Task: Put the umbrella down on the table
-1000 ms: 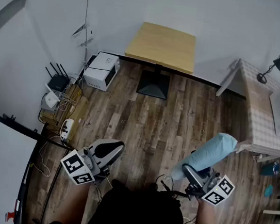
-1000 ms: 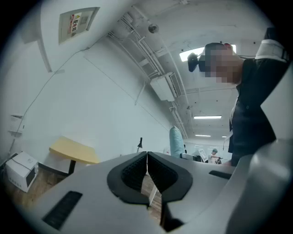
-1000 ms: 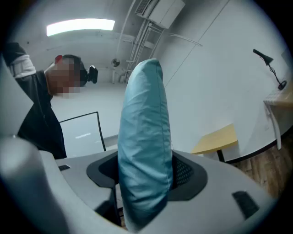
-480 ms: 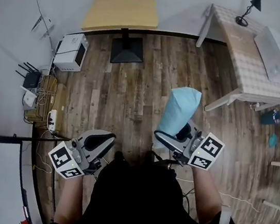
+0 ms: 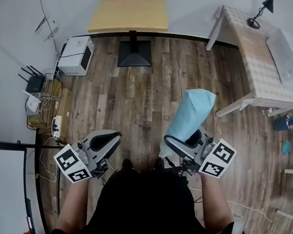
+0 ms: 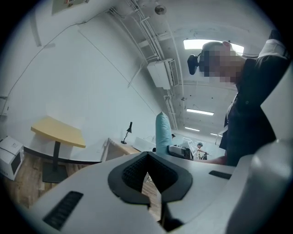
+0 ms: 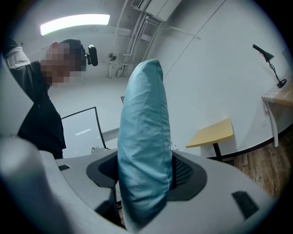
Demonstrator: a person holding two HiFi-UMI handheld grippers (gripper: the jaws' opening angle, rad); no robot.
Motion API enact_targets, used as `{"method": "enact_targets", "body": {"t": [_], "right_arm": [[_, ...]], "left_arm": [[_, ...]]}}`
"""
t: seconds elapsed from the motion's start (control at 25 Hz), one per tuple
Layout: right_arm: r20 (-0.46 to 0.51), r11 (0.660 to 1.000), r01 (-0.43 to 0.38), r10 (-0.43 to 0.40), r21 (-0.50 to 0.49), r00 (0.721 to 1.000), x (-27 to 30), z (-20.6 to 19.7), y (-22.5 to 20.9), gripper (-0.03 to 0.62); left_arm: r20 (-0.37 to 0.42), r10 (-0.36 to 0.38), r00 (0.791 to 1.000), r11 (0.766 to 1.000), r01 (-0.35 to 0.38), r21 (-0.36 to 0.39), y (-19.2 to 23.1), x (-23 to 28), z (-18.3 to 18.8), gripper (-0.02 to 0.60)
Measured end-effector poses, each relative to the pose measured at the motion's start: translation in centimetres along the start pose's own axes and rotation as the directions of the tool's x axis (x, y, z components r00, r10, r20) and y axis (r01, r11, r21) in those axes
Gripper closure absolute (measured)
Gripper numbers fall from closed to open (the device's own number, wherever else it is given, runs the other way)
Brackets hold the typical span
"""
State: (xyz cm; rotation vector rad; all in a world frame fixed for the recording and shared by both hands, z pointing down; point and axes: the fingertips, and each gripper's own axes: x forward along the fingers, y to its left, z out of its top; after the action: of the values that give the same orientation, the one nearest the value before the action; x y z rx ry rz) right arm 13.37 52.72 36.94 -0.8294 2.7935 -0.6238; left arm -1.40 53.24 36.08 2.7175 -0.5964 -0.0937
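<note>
Overhead, the head view shows the right gripper (image 5: 189, 143) clamped on a light-blue folded umbrella (image 5: 192, 112). The umbrella stands up from the jaws over the wood floor (image 5: 138, 96). It is well apart from the yellow table (image 5: 131, 10) by the wall and from the checked table (image 5: 264, 58) at the right. Its lower end is hidden behind the gripper. The left gripper (image 5: 104, 141) sits low at the left, carrying nothing.

In the left gripper view the jaws are pressed together at the tips with nothing between them. The umbrella shows beyond as an upright blue column.

In the right gripper view the jaws pinch the umbrella's fabric from both sides. Its bottom is cut off by the frame edge, and its handle cannot be made out.
</note>
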Motion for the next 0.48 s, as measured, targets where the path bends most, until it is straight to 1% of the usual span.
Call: {"method": "enact_targets", "body": {"t": [0.12, 0.2, 0.28, 0.36, 0.48], "right_arm": [[-0.007, 1.000, -0.004, 0.004, -0.015, 1.000, -0.4, -0.1, 0.4, 0.313], [-0.029, 1.000, 0.002, -0.003, -0.030, 1.000, -1.0, -0.7, 0.4, 0.313], [-0.061, 0.999, 0.016, -0.019, -0.046, 0.998, -1.8, -1.5, 0.1, 0.313], [-0.088, 0.998, 0.032, -0.037, -0.057, 0.995, -2.5, -2.0, -0.3, 0.313], [-0.103, 0.998, 0.027, -0.033, -0.056, 0.994, -3.7, -2.4, -0.8, 0.313]], "left_arm": [[-0.031, 0.038, 0.999, 0.999, -0.038, 0.006, 0.6, 0.1, -0.5, 0.569], [-0.033, 0.058, 0.998, 0.998, -0.058, 0.006, 0.9, 0.3, -0.5, 0.571], [-0.039, 0.057, 0.998, 0.998, -0.057, -0.008, 0.8, 0.9, -0.8, 0.571], [-0.065, 0.037, 0.997, 0.999, -0.039, -0.026, 0.3, 1.9, -1.5, 0.571], [-0.103, 0.036, 0.994, 0.999, -0.039, -0.026, -0.4, 3.5, -2.6, 0.571]]}}
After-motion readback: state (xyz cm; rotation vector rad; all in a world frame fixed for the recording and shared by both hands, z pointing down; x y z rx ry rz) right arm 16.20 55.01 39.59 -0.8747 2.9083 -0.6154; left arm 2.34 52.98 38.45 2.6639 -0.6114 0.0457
